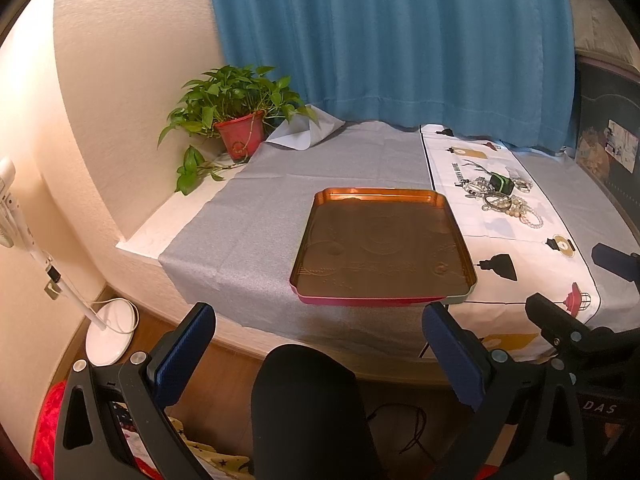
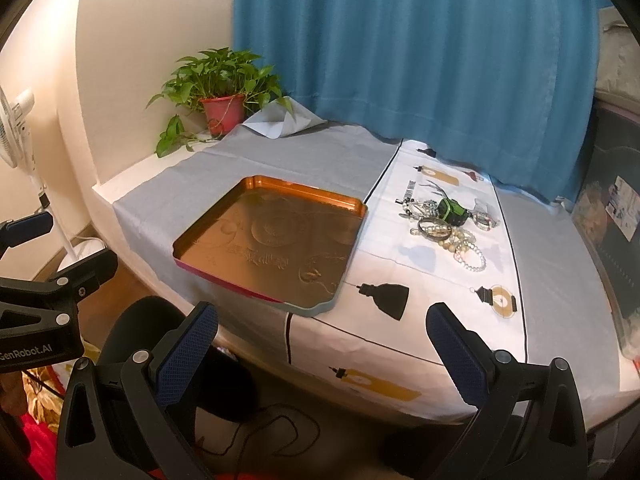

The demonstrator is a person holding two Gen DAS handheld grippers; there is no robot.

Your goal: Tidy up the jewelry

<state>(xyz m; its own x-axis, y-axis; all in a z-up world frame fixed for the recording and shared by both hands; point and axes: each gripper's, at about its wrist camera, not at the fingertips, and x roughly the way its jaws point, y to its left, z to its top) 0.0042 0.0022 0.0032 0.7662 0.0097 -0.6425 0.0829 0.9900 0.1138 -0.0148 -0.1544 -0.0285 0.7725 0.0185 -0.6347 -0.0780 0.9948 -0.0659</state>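
Observation:
An empty copper-coloured tray (image 1: 440,200) (image 2: 352,204) with a red outer rim lies on the cloth-covered table. Right of it, on the white printed cloth, sits a heap of jewelry (image 1: 506,200) (image 2: 452,232): bead bracelets, bangles and a small green-and-black box (image 1: 502,184) (image 2: 452,210). My left gripper (image 1: 320,340) hangs open in front of the table edge, short of the tray, with nothing between its blue pads. My right gripper (image 2: 322,340) is open too, below the table's front edge and well short of the jewelry. Each gripper shows at the edge of the other's view.
A potted green plant (image 1: 236,120) (image 2: 220,96) stands at the back left corner. A blue curtain (image 1: 392,40) hangs behind the table. A white standing fan (image 1: 108,336) is on the floor at left. A person's dark-clothed knee (image 1: 308,392) sits below the table edge.

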